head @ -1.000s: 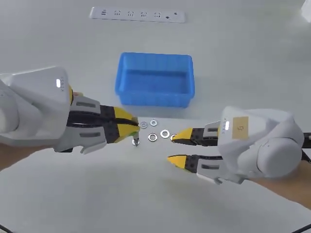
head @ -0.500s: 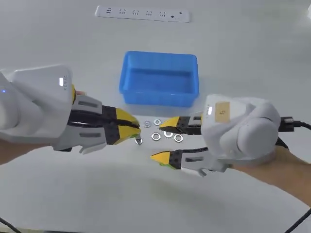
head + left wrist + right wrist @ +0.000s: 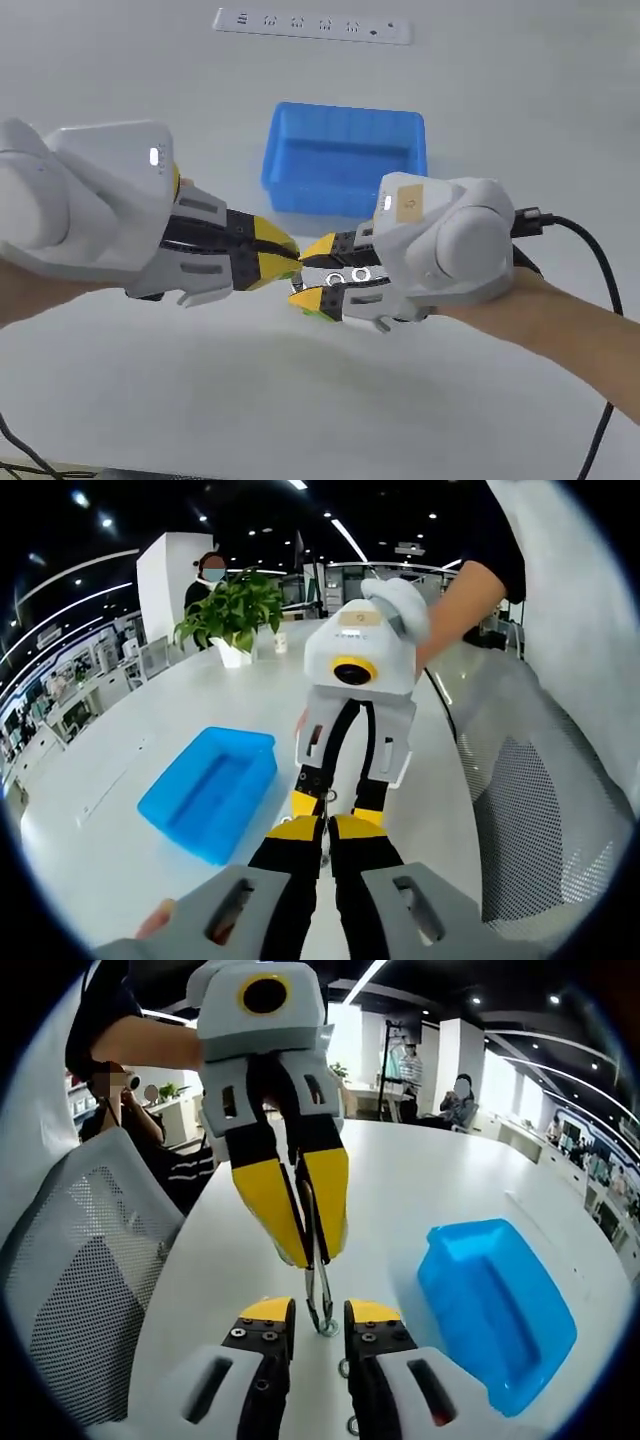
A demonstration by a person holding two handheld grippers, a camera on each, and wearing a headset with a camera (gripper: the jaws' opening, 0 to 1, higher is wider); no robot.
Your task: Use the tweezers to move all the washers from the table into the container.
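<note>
Right gripper [image 3: 305,275] has swung in, part-open jaws flanking the tweezers [image 3: 318,1290] clenched in the left gripper [image 3: 316,1252]; washers [image 3: 327,1328] lie on the desk [image 3: 300,400] near the container [image 3: 340,195]; best squeeze gently, tips astride one washer

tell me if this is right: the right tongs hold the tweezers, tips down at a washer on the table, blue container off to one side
Wrong tongs: the left tongs hold the tweezers, as the right gripper view shows. The right tongs stand open beside the tips. Tips at a washer on the table, blue container aside: correct.
</note>
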